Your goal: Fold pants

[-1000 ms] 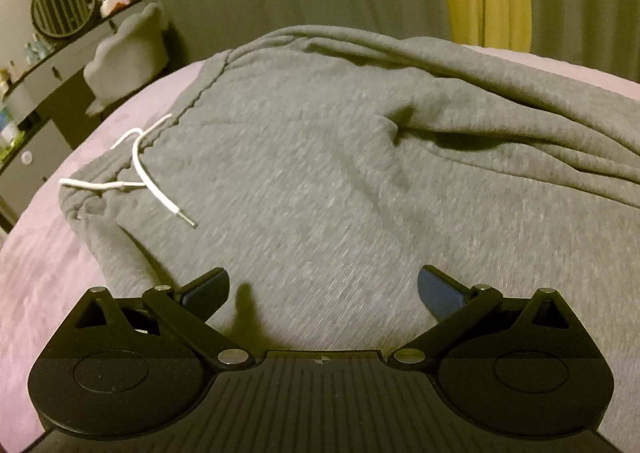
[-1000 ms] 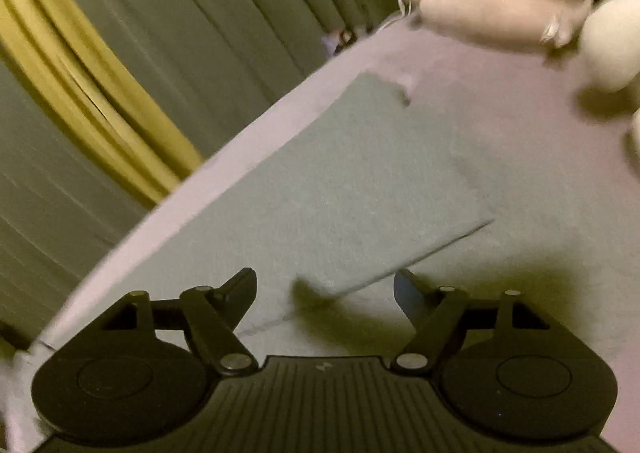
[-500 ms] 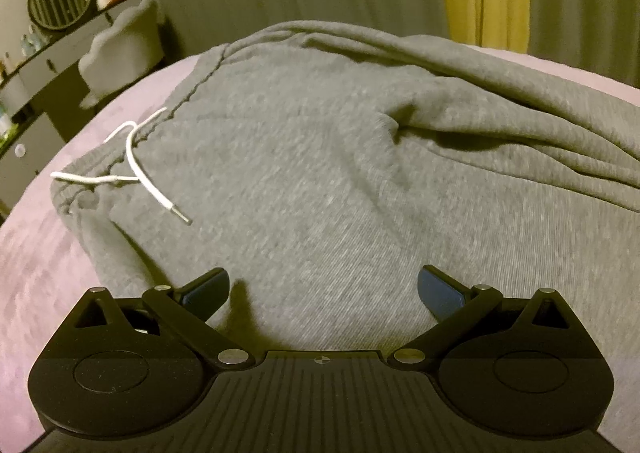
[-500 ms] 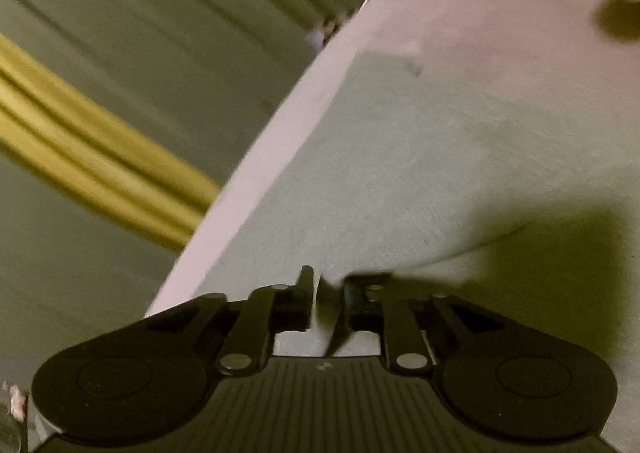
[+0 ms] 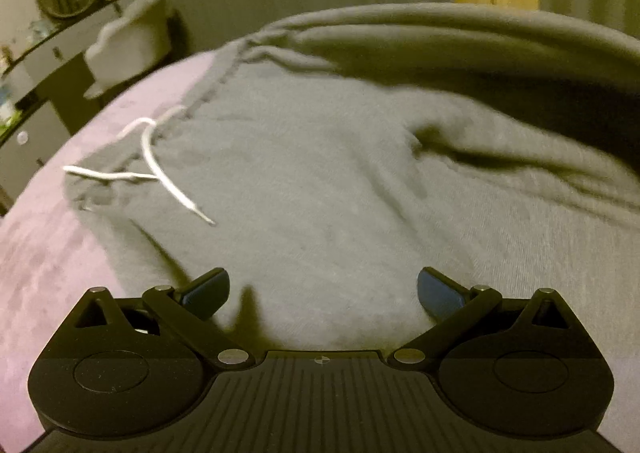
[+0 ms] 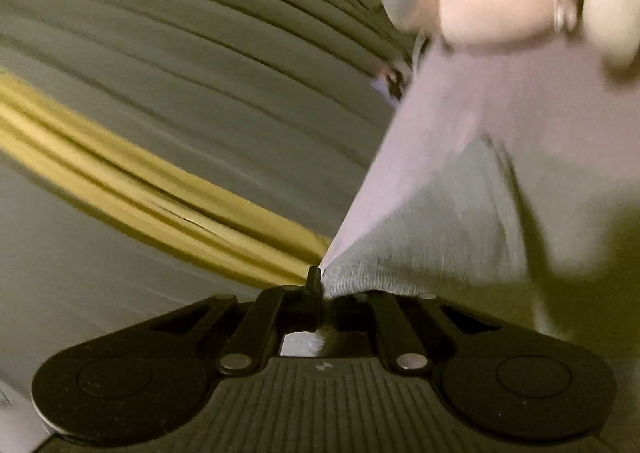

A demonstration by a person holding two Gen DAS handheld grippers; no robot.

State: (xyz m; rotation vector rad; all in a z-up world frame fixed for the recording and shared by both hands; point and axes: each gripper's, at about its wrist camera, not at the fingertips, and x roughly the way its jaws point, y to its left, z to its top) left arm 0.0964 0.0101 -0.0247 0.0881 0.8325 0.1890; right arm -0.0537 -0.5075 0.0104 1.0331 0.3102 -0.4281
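One pair of grey pants (image 5: 340, 181) lies spread on a purple bedcover (image 5: 44, 253). Two grippers work it: the left gripper (image 5: 322, 289) hovers above, jaws wide; the right gripper (image 6: 326, 291) pinches the fabric's edge, lifted.

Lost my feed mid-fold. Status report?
Right gripper shut on pants leg edge, fabric lifted. Left gripper open over the waist end, empty. Drawstring loose; nothing blocking.
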